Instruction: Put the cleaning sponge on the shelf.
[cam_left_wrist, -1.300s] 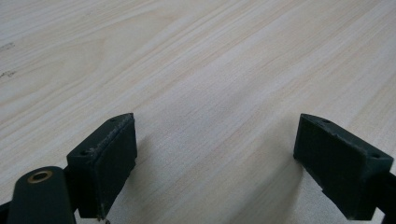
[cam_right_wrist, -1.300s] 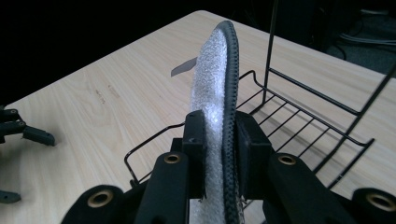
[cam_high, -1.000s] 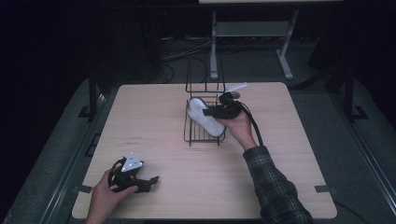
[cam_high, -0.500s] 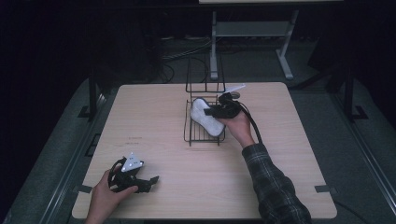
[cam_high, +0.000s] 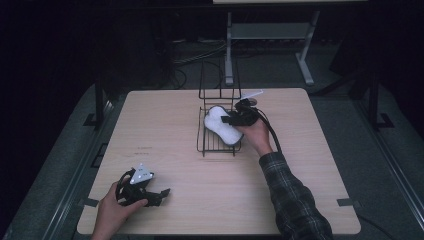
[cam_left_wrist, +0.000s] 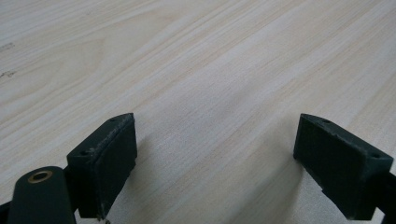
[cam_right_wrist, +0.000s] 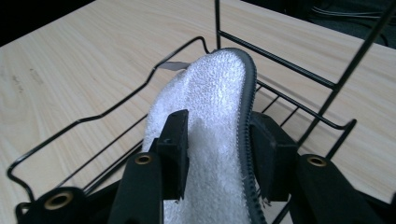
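Black wire rack (cam_high: 218, 142) is sitting on the light wooden table (cam_high: 310, 165), toward its far middle, upright back frame rising at the rack's far end. Right gripper (cam_high: 231, 120) is reaching in over the rack from its right side, held by a hand with a plaid sleeve (cam_high: 292, 200). In the right gripper view its jaws are pinching a white terry slipper (cam_right_wrist: 210, 140) with a dark stitched edge, one pad on each face of the fabric, closed down tight on it; the slipper is lying over the rack's tray, toe toward the back frame. Left gripper (cam_high: 162, 192) is resting well apart from the rack, at the table's near left corner, hand wrapped around it. Left gripper view: jaws spread wide, holding nothing, bare wood grain between them
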